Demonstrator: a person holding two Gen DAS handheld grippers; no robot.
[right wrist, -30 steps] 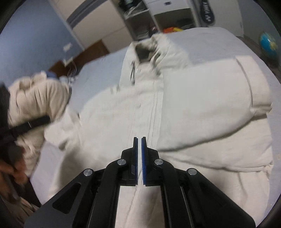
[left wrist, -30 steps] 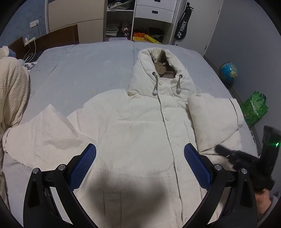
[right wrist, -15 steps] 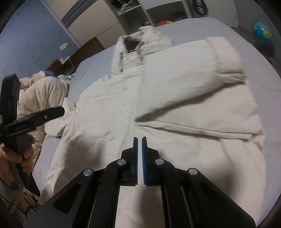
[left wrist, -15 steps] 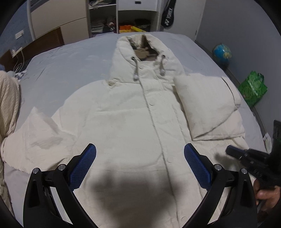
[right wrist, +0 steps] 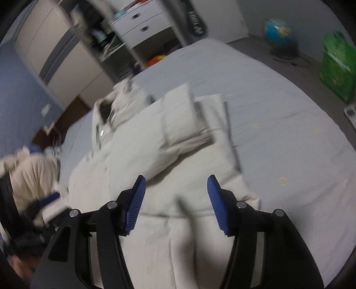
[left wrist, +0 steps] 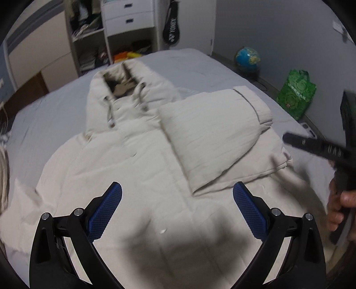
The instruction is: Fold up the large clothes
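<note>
A: What is nearest in the two views?

B: The grippers. The left gripper (left wrist: 177, 200) has its blue pads far apart, with nothing between them; it hangs over the lower front of the jacket (left wrist: 142, 177). The right gripper (right wrist: 176, 200) has its jaws apart as well, about half way. They have just been opening, and no cloth is between the pads.

A: And where is the jacket?

B: It is a cream hooded jacket, lying flat with its front up on the bed (left wrist: 55, 106), which has a grey sheet. The hem is near the grippers and the hood (left wrist: 124, 84) is on the far side. One sleeve (left wrist: 213, 133) is folded across the chest, on the right side in the left wrist view. The other sleeve (left wrist: 20, 204) lies spread out at the left edge.

A: Is a person to see?

B: Only a hand (left wrist: 340, 204) at the right edge of the left wrist view, which holds the black handle of the other gripper.

A: What is behind the bed?

B: White drawers (left wrist: 129, 17) and open shelves. On the floor beside the bed stand a globe (left wrist: 248, 58) and a green bag (left wrist: 297, 93). The right wrist view is blurred, so small details I cannot tell.
</note>
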